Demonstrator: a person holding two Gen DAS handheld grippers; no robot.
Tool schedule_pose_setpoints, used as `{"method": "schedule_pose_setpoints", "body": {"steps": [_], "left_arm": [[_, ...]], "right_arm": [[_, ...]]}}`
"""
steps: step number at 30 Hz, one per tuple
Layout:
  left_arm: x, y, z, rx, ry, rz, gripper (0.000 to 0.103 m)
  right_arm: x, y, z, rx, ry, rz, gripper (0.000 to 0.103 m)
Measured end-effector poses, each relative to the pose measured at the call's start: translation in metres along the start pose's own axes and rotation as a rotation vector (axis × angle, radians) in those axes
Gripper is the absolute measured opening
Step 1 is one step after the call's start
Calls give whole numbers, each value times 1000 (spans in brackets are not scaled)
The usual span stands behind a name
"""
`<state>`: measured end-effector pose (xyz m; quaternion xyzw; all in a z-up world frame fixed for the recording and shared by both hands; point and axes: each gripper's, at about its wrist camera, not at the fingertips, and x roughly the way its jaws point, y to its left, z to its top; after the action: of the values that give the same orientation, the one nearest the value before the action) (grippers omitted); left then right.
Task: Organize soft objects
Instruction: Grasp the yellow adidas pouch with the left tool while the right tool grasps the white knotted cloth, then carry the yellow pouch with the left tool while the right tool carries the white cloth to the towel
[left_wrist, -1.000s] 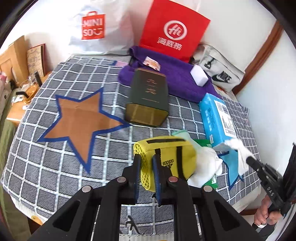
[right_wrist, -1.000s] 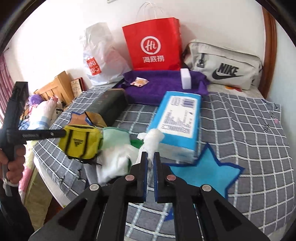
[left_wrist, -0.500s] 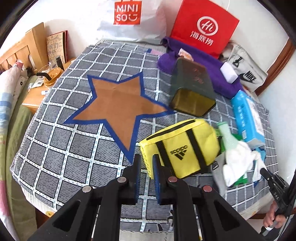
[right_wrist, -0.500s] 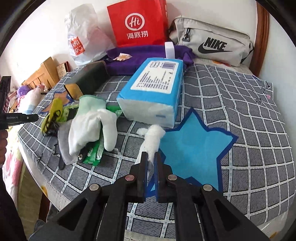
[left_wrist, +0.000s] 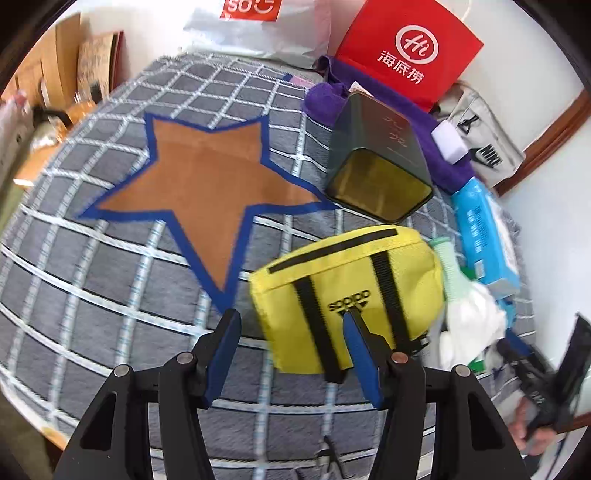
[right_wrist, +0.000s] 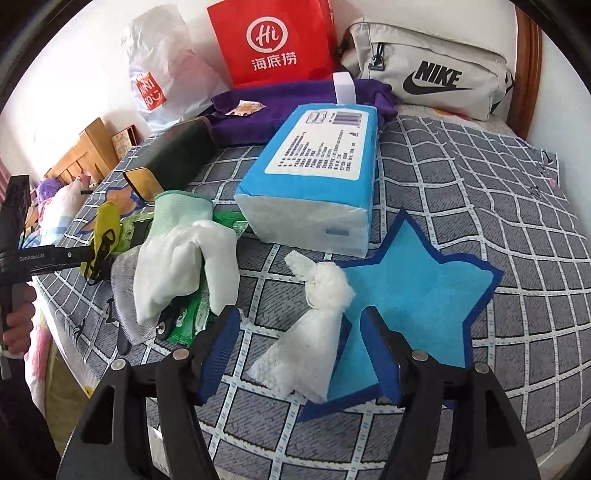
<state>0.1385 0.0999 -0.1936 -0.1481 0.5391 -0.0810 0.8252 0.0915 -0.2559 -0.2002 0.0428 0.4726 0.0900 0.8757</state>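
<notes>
A yellow pouch (left_wrist: 347, 291) lies on the checked bedspread beside the lower tip of the brown star (left_wrist: 207, 177). My left gripper (left_wrist: 291, 325) hangs just over its near left part with its jaws opening; the pads do not press on it. A crumpled white tissue (right_wrist: 317, 314) lies across the left edge of the blue star (right_wrist: 413, 295). It sits loose between the opening jaws of my right gripper (right_wrist: 300, 317). In the right wrist view the left gripper (right_wrist: 55, 254) shows at far left by the pouch (right_wrist: 105, 236).
A white glove (right_wrist: 184, 266) and a green packet lie between pouch and tissue. A blue tissue pack (right_wrist: 317, 177) and a dark green box (left_wrist: 376, 158) lie behind. Purple towel (right_wrist: 295, 99), red bag (right_wrist: 273, 40) and grey Nike bag (right_wrist: 428, 77) line the wall. The bed edge is near.
Both grippers sank toward the bed and went from shut to open. The left let go of the yellow pouch by the brown star, the right let go of the tissue at the blue star.
</notes>
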Motion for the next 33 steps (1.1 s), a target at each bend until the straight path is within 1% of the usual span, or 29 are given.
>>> {"method": "schedule_pose_setpoints", "body": {"steps": [2, 3, 4, 6, 8, 10, 11, 12, 13, 15, 16, 20, 25, 33], "left_arm": [[1, -2, -1, 16, -15, 4, 54], [1, -5, -2, 30, -25, 11, 52], [2, -8, -2, 41, -28, 8, 44], [3, -11, -2, 53, -32, 10, 42], [2, -15, -1, 66, -48, 25, 31], [2, -16, 1, 63, -51, 15, 28], [1, -16, 1, 56, -52, 12, 26], [0, -15, 2, 50, -54, 8, 25], [-1, -14, 3, 43, -57, 1, 23], [-5, -12, 3, 35, -64, -8, 22], [-8, -11, 3, 31, -69, -13, 18], [-23, -7, 3, 19, -101, -66, 12], [-35, -9, 4, 20, -121, -69, 12], [-59, -16, 10, 27, -157, -68, 11]], "right_arm": [[7, -1, 1, 3, 11, -27, 67], [11, -1, 1, 5, 15, -45, 67], [14, -3, 1, 9, 18, -60, 67], [20, -5, 1, 16, 25, -77, 65], [21, -3, 1, 0, 14, -123, 57], [22, 0, 2, -19, 10, -153, 45], [22, 1, 3, -21, 6, -148, 39], [22, 2, 3, -19, 4, -140, 25], [22, 1, 4, -16, 5, -136, 21], [21, 1, 4, -12, 5, -133, 21], [20, 1, 4, -10, 6, -129, 21], [13, 1, 1, -4, 7, -95, 21], [2, 4, 2, -11, -8, -87, 21], [-24, 12, 13, -35, -59, -66, 21]]}}
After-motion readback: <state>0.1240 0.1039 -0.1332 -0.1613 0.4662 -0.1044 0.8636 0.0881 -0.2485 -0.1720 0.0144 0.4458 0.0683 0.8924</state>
